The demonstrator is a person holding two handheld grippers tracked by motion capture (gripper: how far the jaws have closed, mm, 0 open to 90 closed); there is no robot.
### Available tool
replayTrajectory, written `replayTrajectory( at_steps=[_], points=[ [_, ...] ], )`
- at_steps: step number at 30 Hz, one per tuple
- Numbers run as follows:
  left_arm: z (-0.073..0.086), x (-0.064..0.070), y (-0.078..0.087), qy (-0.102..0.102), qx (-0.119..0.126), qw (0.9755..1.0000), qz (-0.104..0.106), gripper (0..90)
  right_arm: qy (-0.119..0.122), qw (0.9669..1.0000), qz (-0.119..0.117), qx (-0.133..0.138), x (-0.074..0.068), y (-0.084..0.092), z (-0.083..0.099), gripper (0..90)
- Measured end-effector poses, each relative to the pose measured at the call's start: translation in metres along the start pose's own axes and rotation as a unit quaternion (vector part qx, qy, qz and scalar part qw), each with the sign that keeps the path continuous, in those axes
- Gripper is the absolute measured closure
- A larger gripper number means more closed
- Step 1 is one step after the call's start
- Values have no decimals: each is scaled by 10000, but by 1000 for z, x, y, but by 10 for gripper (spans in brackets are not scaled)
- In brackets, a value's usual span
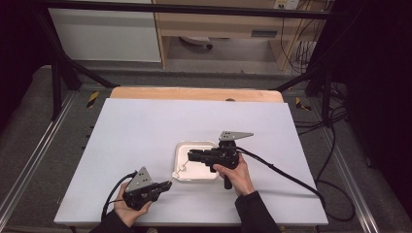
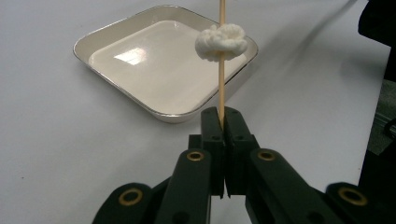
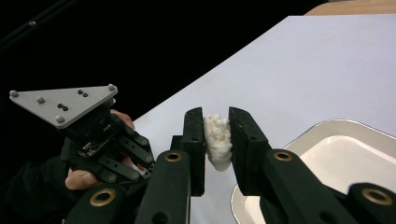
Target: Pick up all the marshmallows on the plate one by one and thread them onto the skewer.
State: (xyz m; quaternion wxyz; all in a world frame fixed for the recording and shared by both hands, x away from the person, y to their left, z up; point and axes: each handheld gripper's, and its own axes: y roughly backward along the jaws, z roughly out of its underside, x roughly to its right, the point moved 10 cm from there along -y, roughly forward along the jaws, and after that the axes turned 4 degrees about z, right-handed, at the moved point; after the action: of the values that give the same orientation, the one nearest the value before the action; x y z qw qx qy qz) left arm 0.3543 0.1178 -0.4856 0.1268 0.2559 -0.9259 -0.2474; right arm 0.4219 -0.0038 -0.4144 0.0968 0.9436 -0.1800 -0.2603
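Skewer locked upright between the fingers of the left gripper, clamped tight at its lower end, and a white lump is threaded on it partway up! From the left gripper view that lump hangs in front of the far corner of the cream square dish, which sits on the white bench. Over to the right gripper: its fingers are narrow and pressed on both sides of the white lump, squeezing it, with the dish rim just below. From the high view, the left gripper sits near the front edge, the right gripper reaches over the dish, well inside the bench.
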Motion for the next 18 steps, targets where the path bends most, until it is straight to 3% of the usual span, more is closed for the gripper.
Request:
replayTrajectory(
  at_steps=[18],
  points=[
    [0, 2, -2, 11, 54, 10000, -24, 887, 3, 9998, -117, 145, -6, -8, 9, 794]
  ],
)
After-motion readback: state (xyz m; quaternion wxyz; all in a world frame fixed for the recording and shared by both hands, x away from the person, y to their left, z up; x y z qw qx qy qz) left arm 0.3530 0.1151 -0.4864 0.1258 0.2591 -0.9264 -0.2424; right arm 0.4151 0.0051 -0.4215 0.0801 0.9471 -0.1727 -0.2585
